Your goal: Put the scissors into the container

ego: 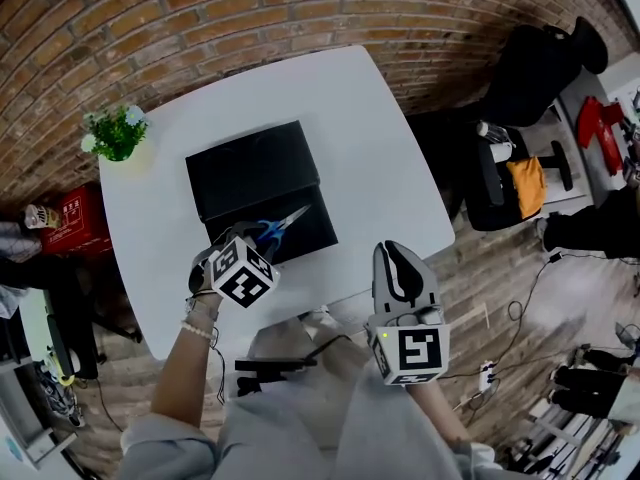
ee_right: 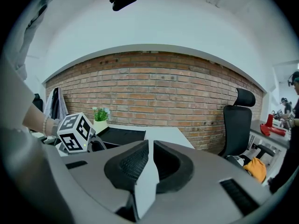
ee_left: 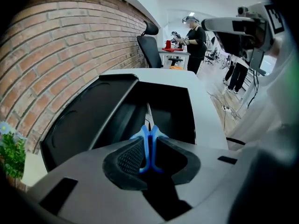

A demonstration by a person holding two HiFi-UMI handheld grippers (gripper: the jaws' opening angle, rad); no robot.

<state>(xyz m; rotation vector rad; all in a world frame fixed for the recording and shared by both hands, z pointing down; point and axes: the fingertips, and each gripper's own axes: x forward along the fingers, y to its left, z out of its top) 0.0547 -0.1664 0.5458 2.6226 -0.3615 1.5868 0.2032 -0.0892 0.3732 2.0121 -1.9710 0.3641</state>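
The scissors (ego: 281, 227) have blue handles and silver blades. My left gripper (ego: 256, 246) is shut on the handles and holds them over the near half of the black container (ego: 310, 236) on the white table (ego: 380, 158). In the left gripper view the scissors (ee_left: 147, 139) sit pinched between the pads of the left gripper (ee_left: 148, 149), blades pointing into the open container (ee_left: 170, 113); its lid (ee_left: 88, 115) lies flat to the left. My right gripper (ego: 402, 270) hovers at the table's front right edge, shut and empty. The right gripper (ee_right: 150, 147) faces the brick wall.
A small potted plant (ego: 117, 134) stands at the table's far left corner. A black office chair (ego: 535, 63) is beyond the right side, a red box (ego: 76, 217) on the floor at left. A person (ee_left: 194, 35) stands far off by other desks.
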